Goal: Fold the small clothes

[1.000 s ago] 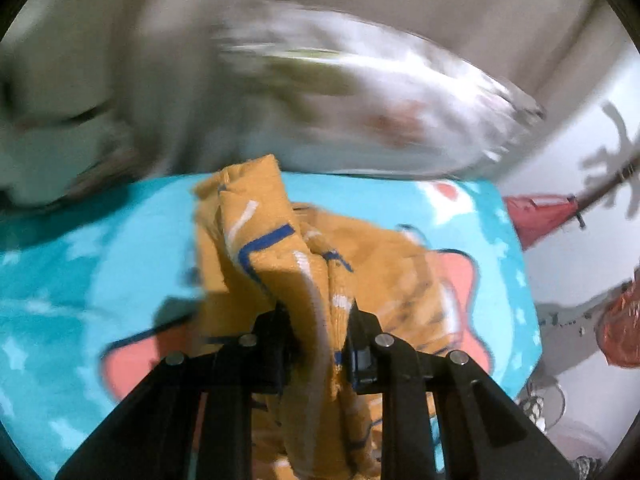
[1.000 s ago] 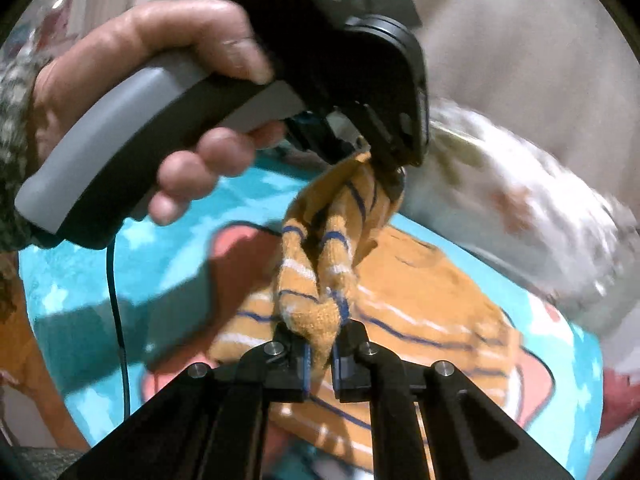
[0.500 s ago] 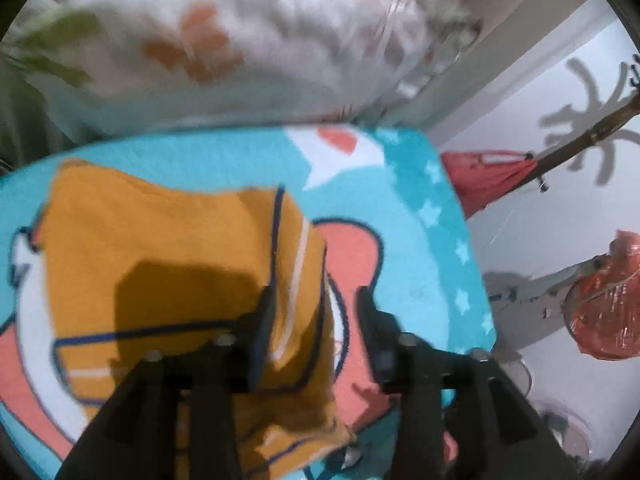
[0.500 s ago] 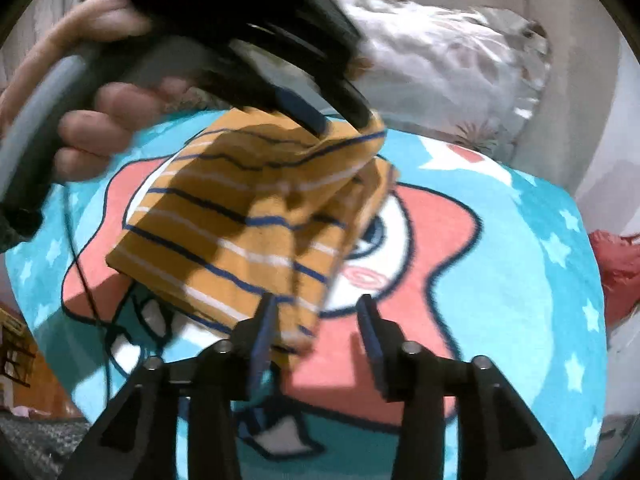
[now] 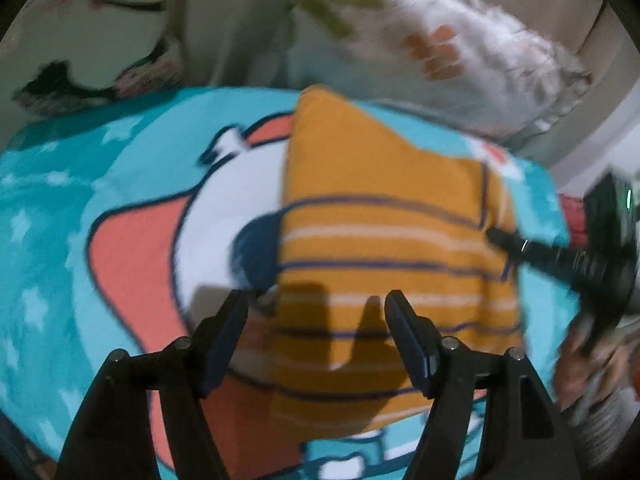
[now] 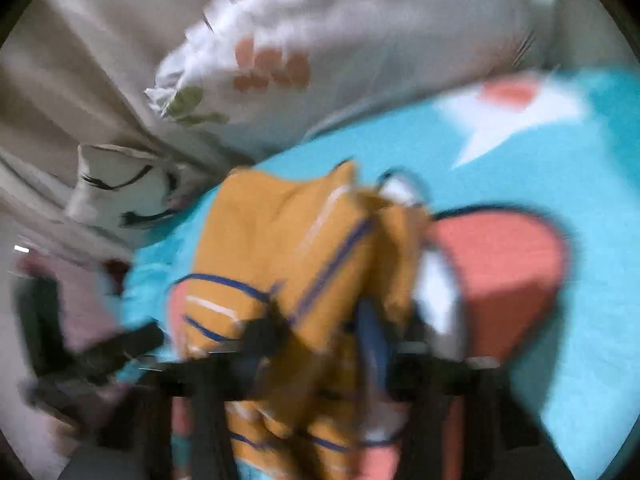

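Note:
A mustard-yellow striped garment (image 5: 384,256) lies folded in a rough rectangle on a turquoise cartoon blanket (image 5: 52,216). My left gripper (image 5: 316,304) is open and empty, hovering over the garment's near left edge. The other gripper's fingers (image 5: 520,246) reach the garment's right edge. In the blurred right wrist view the garment (image 6: 304,264) lies bunched just in front of my right gripper (image 6: 324,332), whose jaws stand apart with cloth between them; grip unclear.
A white floral pillow (image 5: 440,52) and a cushion with a drawn face (image 6: 120,188) lie at the blanket's far edge. The left gripper's body shows at the left of the right wrist view (image 6: 80,352). Red things (image 5: 576,216) lie past the blanket's right edge.
Both grippers have let go of the garment, which dropped from being held up into a folded rectangle on the blanket. Both views have swung; the right gripper now reaches the garment's right edge.

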`<state>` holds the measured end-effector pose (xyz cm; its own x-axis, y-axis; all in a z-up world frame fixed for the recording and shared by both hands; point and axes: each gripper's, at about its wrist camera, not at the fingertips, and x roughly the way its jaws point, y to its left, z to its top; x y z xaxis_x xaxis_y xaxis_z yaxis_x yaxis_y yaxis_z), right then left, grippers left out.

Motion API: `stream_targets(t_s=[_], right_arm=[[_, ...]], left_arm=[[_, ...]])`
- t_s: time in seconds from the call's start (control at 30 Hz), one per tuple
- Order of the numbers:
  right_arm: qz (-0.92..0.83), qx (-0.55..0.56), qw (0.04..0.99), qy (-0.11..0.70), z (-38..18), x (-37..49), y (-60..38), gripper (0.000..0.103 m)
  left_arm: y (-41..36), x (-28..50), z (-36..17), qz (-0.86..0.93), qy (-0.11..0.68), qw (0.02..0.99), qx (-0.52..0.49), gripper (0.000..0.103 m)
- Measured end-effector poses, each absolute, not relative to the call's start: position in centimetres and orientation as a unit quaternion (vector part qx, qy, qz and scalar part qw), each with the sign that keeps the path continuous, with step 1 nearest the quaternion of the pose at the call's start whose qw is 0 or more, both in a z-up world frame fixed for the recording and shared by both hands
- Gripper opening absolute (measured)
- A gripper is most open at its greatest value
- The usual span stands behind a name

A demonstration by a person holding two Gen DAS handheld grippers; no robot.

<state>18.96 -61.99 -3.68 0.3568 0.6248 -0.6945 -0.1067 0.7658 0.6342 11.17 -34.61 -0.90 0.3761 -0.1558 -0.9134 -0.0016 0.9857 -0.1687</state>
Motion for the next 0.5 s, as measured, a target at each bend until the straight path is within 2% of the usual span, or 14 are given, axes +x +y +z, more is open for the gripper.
stream_targets(t_s=[0.13,0.23,0.27,0.37,0.5], right_arm=[[0.222,0.234,0.786,0.528,-3.8,21.6,-62.1,0.012],[0.184,0.198,0.791,0.548,-5.8,22.6,-61.9,0.014],[0.182,0.190,0.790,0.554,-6.4,22.4,-61.6,0.015],[0.162,0.166,0.805,0.546,-5.5,21.5,-61.6,0.032],[0.109,0.152,0.845,0.502,-1.8,20.2,-63.3,0.033]], left_arm=[[-35.5,9.8,-3.5,-0.012,0.578,0.816,-0.012,0.070],[-35.0,9.7,-4.8,-0.007,0.590,0.807,-0.040,0.070],[-34.7,9.6,-4.9,-0.005,0.592,0.805,-0.050,0.070],[-34.1,9.4,-4.9,-0.006,0.594,0.802,-0.069,0.070],[-33.6,8.4,-3.8,-0.014,0.581,0.811,-0.069,0.070]])
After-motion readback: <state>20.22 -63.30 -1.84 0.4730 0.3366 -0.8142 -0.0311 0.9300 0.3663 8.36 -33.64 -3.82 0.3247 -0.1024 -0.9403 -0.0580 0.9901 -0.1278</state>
